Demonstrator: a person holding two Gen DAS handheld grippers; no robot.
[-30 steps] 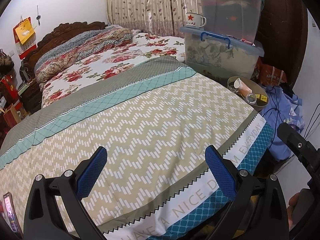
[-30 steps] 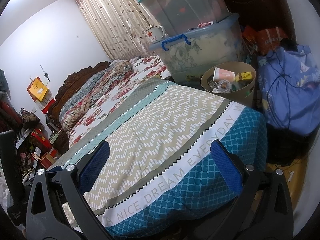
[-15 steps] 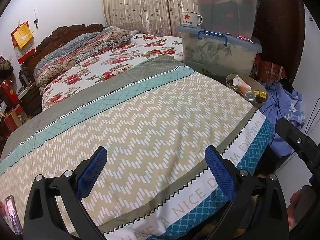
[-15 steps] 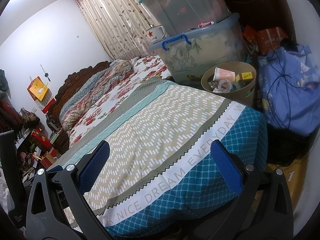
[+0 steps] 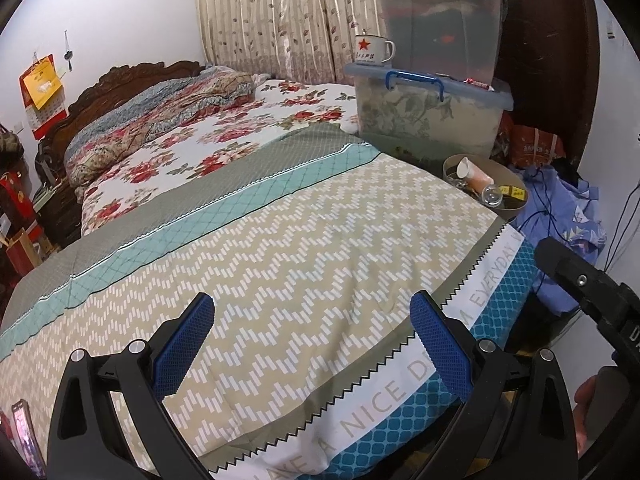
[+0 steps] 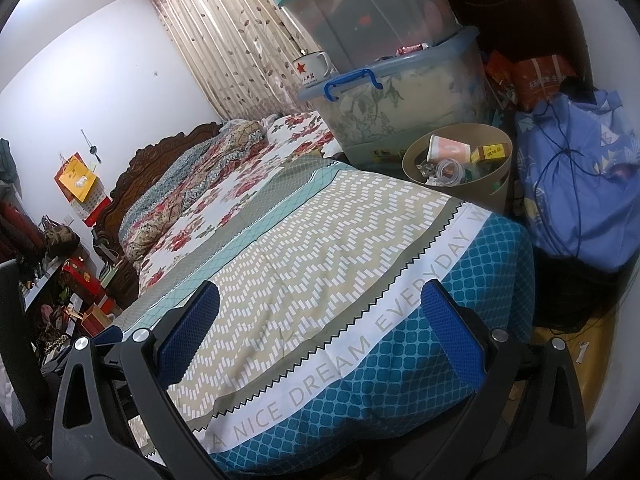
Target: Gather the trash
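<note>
Tan round bin (image 6: 496,196), cup (image 6: 448,148) and scraps inside

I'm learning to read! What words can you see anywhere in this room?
"A NICE DREAM EVERYDAY": white band of the patterned bed cover.
Red star with red characters: white enamel mug, too small to read.
Orange bag, yellow box in the tan round bin: print blurred.

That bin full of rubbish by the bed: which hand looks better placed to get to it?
Probably right. The bin sits off the bed's right corner, larger in the right view. Both tools, left and right, are open and empty.
</note>
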